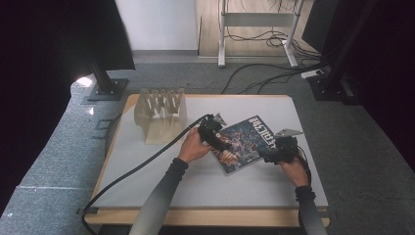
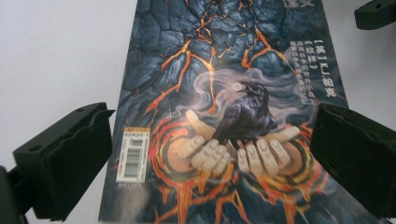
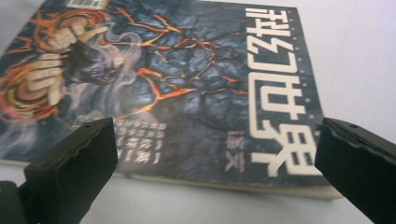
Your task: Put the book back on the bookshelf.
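Observation:
A paperback book (image 1: pixel 246 138) with a dark blue and orange cover lies flat on the white table (image 1: pixel 205 188), right of the middle. My left gripper (image 1: pixel 224 145) hovers over the book's near-left corner, open. In the left gripper view its jaws spread wide over the book cover (image 2: pixel 224 88), the gripper (image 2: pixel 210 163) holding nothing. My right gripper (image 1: pixel 268 154) stands open at the book's right edge. In the right gripper view the book (image 3: pixel 187 74) lies just beyond the gripper (image 3: pixel 210 172), its long edge facing the jaws and not between them.
A wooden slotted rack (image 1: pixel 161 115) stands at the table's back left. A black cable (image 1: pixel 142 166) trails from the left gripper across the table and off its front left edge. A jaw of the other gripper (image 2: pixel 376 11) shows at the top right of the left gripper view.

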`<action>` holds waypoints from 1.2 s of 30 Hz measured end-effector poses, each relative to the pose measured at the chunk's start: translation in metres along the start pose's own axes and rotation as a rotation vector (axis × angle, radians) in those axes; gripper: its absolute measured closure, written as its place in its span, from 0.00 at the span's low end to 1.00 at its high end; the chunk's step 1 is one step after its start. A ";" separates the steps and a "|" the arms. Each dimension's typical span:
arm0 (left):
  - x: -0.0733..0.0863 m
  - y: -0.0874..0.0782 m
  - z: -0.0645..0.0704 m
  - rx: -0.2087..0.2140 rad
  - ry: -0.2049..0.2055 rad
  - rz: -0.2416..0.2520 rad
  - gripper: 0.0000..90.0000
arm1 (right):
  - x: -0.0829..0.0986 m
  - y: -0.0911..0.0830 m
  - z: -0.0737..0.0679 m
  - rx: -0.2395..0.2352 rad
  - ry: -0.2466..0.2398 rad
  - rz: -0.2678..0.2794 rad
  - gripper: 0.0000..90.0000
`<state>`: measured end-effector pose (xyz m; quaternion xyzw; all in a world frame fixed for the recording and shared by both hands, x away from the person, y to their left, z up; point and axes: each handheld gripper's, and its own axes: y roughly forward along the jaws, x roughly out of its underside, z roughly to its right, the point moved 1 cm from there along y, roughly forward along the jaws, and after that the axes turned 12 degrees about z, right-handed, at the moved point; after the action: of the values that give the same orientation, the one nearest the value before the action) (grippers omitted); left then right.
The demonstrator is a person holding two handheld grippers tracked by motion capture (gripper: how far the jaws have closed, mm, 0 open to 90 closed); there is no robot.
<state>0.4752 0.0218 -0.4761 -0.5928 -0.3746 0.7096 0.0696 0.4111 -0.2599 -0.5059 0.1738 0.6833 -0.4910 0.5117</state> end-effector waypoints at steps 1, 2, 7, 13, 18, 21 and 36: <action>0.001 0.003 -0.003 0.001 -0.013 0.005 0.00 | 0.000 0.000 0.000 0.000 0.000 0.000 0.00; 0.005 0.007 -0.009 -0.007 -0.020 0.004 0.00 | 0.000 0.003 0.005 -0.004 -0.004 0.000 0.00; 0.012 0.016 -0.017 -0.023 -0.010 -0.007 0.00 | 0.000 0.012 0.013 -0.005 -0.007 -0.012 0.00; 0.028 0.033 -0.029 -0.041 -0.021 -0.045 0.00 | 0.003 0.027 0.027 -0.002 0.006 -0.034 0.00; 0.034 0.038 -0.034 -0.009 -0.067 -0.031 0.00 | 0.008 0.032 0.035 -0.006 0.017 -0.048 0.00; 0.038 0.039 -0.038 0.014 -0.094 -0.012 0.00 | 0.013 0.037 0.041 -0.030 0.046 -0.067 0.00; 0.050 0.027 -0.015 0.012 -0.083 0.002 0.00 | 0.019 0.032 0.028 -0.065 0.072 -0.062 0.00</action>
<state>0.4837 0.0363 -0.5320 -0.5627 -0.3722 0.7359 0.0568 0.4414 -0.2743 -0.5381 0.1535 0.7217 -0.4776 0.4770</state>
